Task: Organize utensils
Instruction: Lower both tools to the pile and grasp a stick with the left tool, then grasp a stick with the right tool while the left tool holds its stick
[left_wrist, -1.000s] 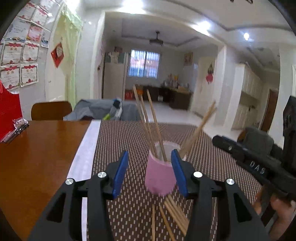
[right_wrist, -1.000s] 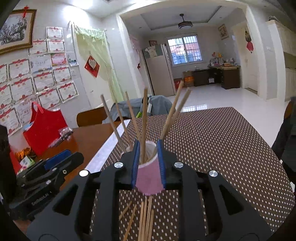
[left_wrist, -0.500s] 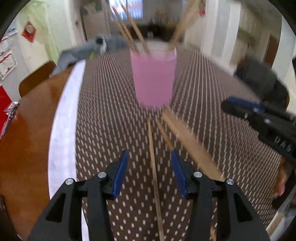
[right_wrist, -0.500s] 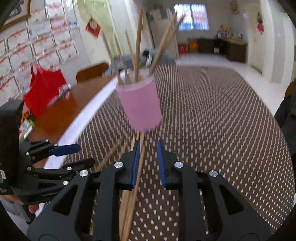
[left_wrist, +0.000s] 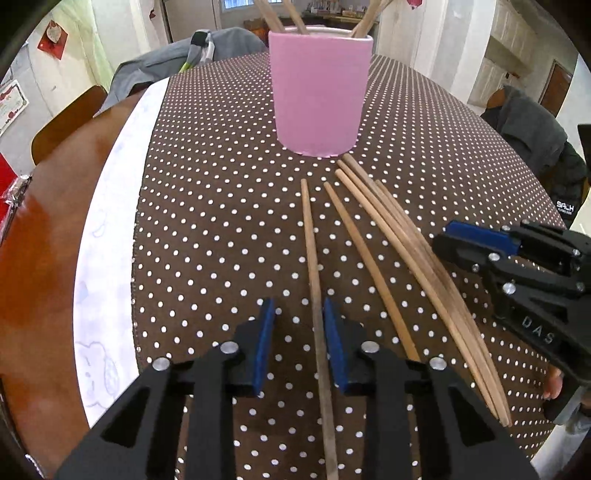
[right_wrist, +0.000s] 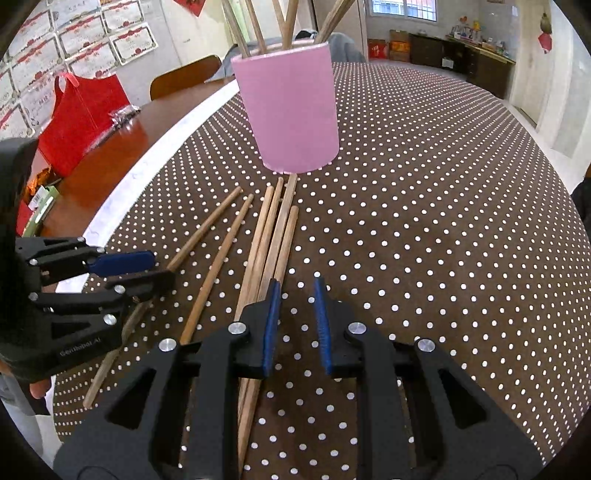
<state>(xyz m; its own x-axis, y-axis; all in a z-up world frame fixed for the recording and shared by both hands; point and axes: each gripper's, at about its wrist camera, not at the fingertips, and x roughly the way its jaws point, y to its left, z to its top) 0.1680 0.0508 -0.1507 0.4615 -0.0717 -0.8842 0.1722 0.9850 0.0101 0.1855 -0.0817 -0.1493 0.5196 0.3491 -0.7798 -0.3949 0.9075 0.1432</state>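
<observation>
Legibly, "DAS" on right tongs; both pairs apart. Left tongs straddle one chopstick, unclamped; others lie on dotted surface before pink cup.

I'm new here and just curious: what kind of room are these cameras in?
Most likely a home dining area. A table with a dotted cloth holds a pink cup of chopsticks, certificates cover the wall, and a cabinet stands under a window beyond.
</observation>
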